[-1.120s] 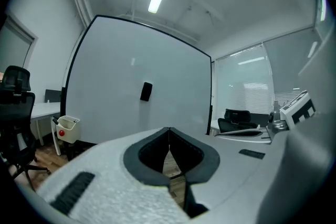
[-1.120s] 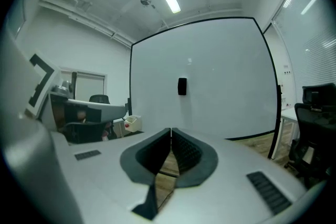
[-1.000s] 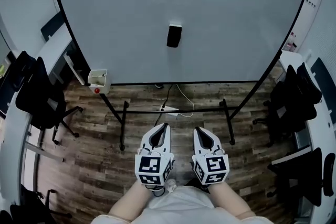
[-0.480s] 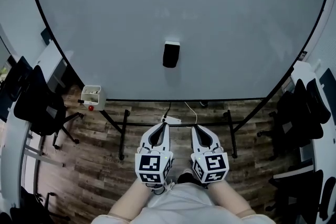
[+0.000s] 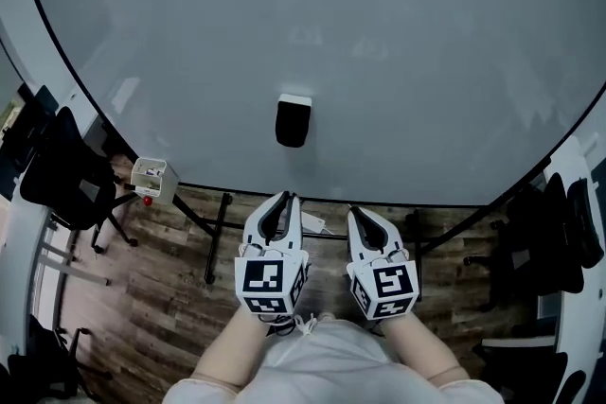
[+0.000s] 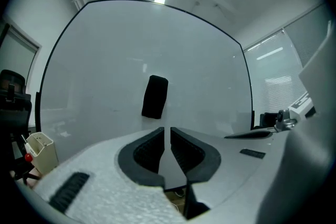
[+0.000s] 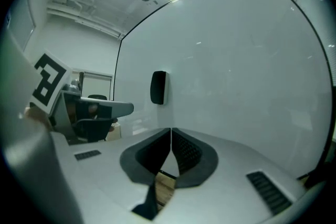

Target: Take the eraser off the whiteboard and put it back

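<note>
With the eraser [image 5: 293, 120] on the whiteboard [image 5: 398, 52] unreached, the left gripper [image 5: 282, 197] and right gripper [image 5: 364, 213] are pinched together, empty; next, one likely must open and clasp it.

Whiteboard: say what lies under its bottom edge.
Black stand legs on wooden floor, and a small white holder at the lower left corner of the whiteboard. The left gripper and right gripper cover the floor between the legs; anything there is hidden.
</note>
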Motion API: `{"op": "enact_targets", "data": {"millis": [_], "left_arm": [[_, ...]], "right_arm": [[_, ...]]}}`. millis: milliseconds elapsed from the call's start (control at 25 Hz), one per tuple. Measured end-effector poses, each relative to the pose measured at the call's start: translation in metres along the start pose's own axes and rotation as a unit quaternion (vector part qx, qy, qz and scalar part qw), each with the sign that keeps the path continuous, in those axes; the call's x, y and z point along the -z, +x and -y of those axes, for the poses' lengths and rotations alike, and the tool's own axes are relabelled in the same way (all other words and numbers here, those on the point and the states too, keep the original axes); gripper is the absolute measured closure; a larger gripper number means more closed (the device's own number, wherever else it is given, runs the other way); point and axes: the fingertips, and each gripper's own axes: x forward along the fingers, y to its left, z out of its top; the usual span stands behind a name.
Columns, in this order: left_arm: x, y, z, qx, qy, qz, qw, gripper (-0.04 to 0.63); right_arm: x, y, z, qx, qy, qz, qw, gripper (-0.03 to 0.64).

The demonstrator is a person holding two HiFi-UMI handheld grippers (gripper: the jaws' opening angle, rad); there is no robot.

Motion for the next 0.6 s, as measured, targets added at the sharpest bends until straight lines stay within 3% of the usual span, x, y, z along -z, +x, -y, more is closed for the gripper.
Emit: {"op": "enact_targets", "data": {"millis": [80,280,600], "left_arm": [[-0.004,0.01,-0.001,0.003,0.004,-0.001,1.0,0.564],[-0.012,0.03,-0.003,0.005,0.003,-0.008,0.9999,0.449],[-0.043,0.065,-0.028,0.001,0.004,0.02,0.9998,0.304]], "right_arm": [[0.003,0.008,0.005,-0.001,0.001,-0.006,1.0,0.588],[0.004,0.027,0.009,-0.003,-0.008,-0.02,1.0,0.588],[-0.006,0.046,0.013,0.018,-0.006,-0.012,1.0,0.588]]}}
